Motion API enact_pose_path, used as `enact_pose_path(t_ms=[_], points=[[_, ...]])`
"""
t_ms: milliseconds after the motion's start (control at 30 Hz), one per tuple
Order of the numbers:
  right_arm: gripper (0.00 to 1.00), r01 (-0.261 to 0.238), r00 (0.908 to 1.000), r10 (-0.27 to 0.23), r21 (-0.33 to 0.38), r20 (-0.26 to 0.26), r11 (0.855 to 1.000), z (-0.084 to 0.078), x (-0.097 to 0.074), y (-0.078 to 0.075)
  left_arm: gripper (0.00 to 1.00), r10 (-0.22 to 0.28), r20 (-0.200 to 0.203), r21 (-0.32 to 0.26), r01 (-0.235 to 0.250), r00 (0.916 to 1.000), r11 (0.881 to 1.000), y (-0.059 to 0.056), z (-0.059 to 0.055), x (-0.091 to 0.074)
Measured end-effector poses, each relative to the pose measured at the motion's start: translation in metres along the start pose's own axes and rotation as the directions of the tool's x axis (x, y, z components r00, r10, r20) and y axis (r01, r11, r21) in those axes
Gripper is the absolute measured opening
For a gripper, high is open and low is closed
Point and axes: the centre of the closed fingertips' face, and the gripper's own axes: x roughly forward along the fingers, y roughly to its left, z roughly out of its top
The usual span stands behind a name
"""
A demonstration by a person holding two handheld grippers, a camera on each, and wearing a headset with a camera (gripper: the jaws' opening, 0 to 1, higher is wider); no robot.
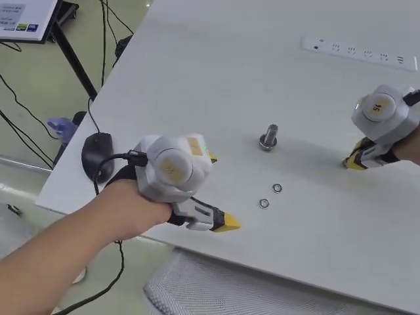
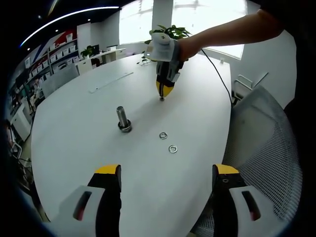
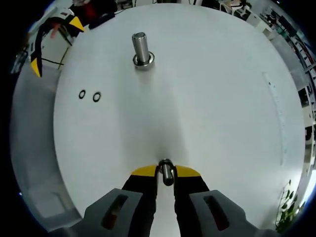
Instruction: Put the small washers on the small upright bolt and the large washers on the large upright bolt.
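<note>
**Washers lying ahead of the open left gripper; right gripper pinching the small bolt upright**

The near washer (image 1: 264, 203) and far washer (image 1: 277, 188) are lying flat on the table (image 1: 216, 72), just beside each other but not touching, a little in from the near edge. The pair is running on a slant from that edge toward the large bolt (image 1: 268, 136), which is standing shaft-upright further in toward the table's middle. Being flat rings, they are offering no long axis. I am judging that a pick has to come down from above onto a rim.

The left gripper (image 2: 167, 173) is hovering over the near edge, jaws spread wide with nothing between them. In the left gripper view both washers are sitting ahead of the gap, the near washer first. Left is plainly the closer hand, so I am judging it the one to fetch them.

The right gripper (image 1: 353, 161) is standing well apart, toward the table's right end. Its jaws are pinched onto the small bolt (image 3: 167, 173) and are keeping that bolt's axis upright. A washer is therefore having to travel rightward, past the large bolt.

Unclear:
- Both rings are looking alike and narrower than the large bolt's shaft, so they are probably small washers. This is not confirmable.
- A collar is showing round the large bolt's foot. I cannot tell whether it is the bolt's head or a seated washer.
- The small bolt's foot is too tiny to show whether it is touching the table.

A power strip (image 1: 357, 52) is lying along the far edge, clear of the work.
</note>
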Motion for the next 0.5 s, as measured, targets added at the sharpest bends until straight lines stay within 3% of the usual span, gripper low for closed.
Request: enact_pose_path(t_ms=[500], points=[[0.13,-0.004,1.0,0.004,-0.014,-0.004,1.0,-0.0024,0.0049,0.0016,0.73,-0.011,-0.007,0.004,0.011,0.9999,1.0,-0.0015,-0.0007,0.0004]])
